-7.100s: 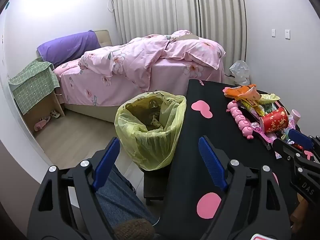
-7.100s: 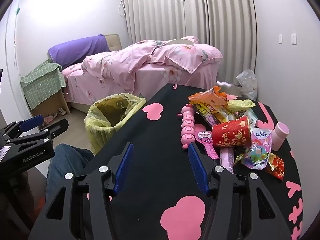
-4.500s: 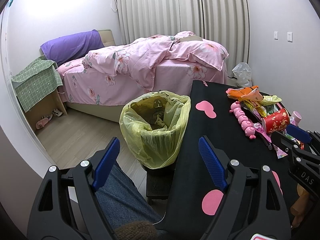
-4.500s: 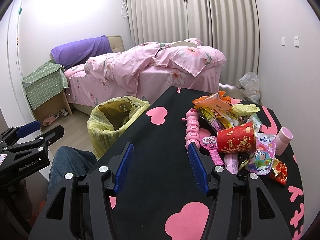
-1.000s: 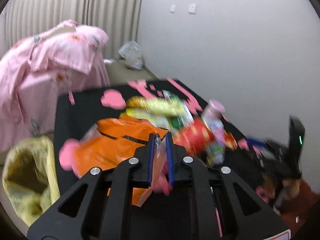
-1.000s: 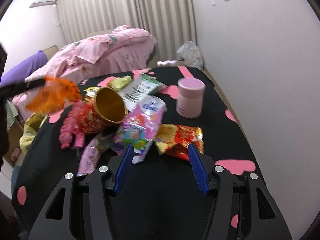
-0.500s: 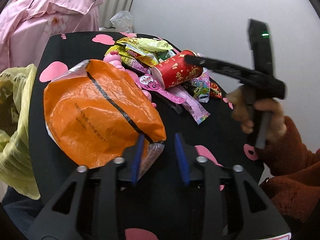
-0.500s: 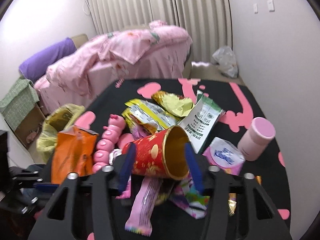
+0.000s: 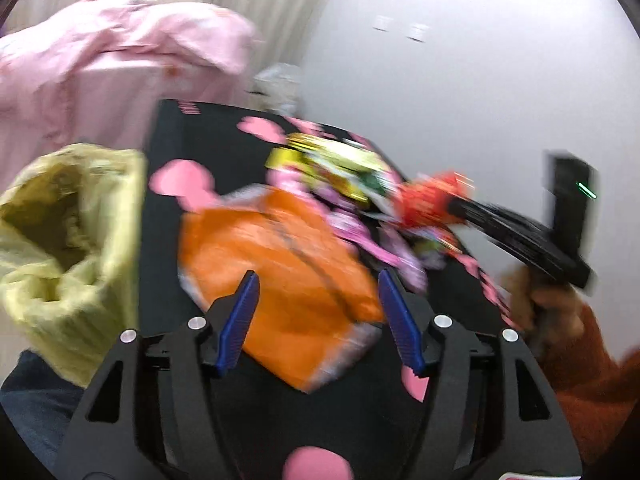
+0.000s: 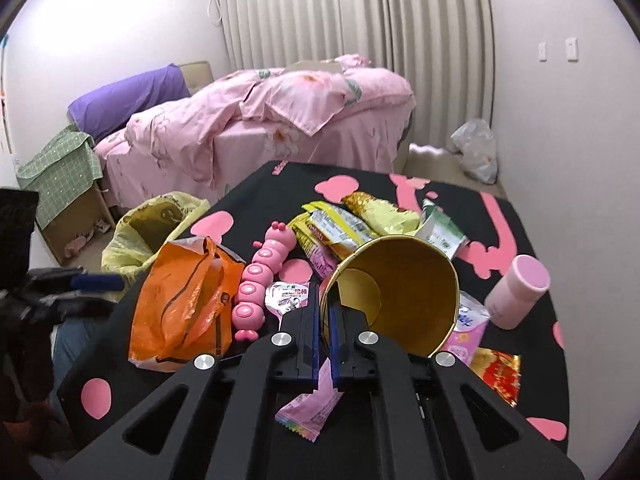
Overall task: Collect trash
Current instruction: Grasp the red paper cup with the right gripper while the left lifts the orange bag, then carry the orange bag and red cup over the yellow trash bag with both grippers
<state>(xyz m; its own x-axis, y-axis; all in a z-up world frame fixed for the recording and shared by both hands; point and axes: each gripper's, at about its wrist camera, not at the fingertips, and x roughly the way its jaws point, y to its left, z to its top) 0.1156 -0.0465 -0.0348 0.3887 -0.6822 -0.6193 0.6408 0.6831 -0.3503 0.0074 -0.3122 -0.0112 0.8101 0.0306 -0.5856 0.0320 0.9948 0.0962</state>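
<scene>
My left gripper [image 9: 320, 312] has its jaws opening over an orange plastic bag [image 9: 280, 272], which lies loose on the black table; the blue pads do not press on it. A yellow-lined trash bin [image 9: 68, 240] stands just left of the table. My right gripper [image 10: 326, 292] is shut on the rim of a red paper cup [image 10: 400, 280] with a gold inside, tipped on its side over the wrappers. The left wrist view, which is blurred, shows the same red cup [image 9: 428, 200] on the right gripper [image 9: 460, 208]. In the right wrist view the orange bag [image 10: 184, 304] slumps near the table's left edge.
A pink caterpillar toy [image 10: 260, 280], several snack wrappers [image 10: 340, 228], a pink bottle [image 10: 520, 292] and a red-gold packet [image 10: 496, 376] lie on the black table [image 10: 280, 188]. Beyond it is a pink bed [image 10: 280, 120]. A person's orange-brown sleeve [image 9: 592, 380] is at the right.
My left gripper has let go of the orange bag, which now lies on the table, and its jaws have spread. My right gripper has closed on the red cup's rim.
</scene>
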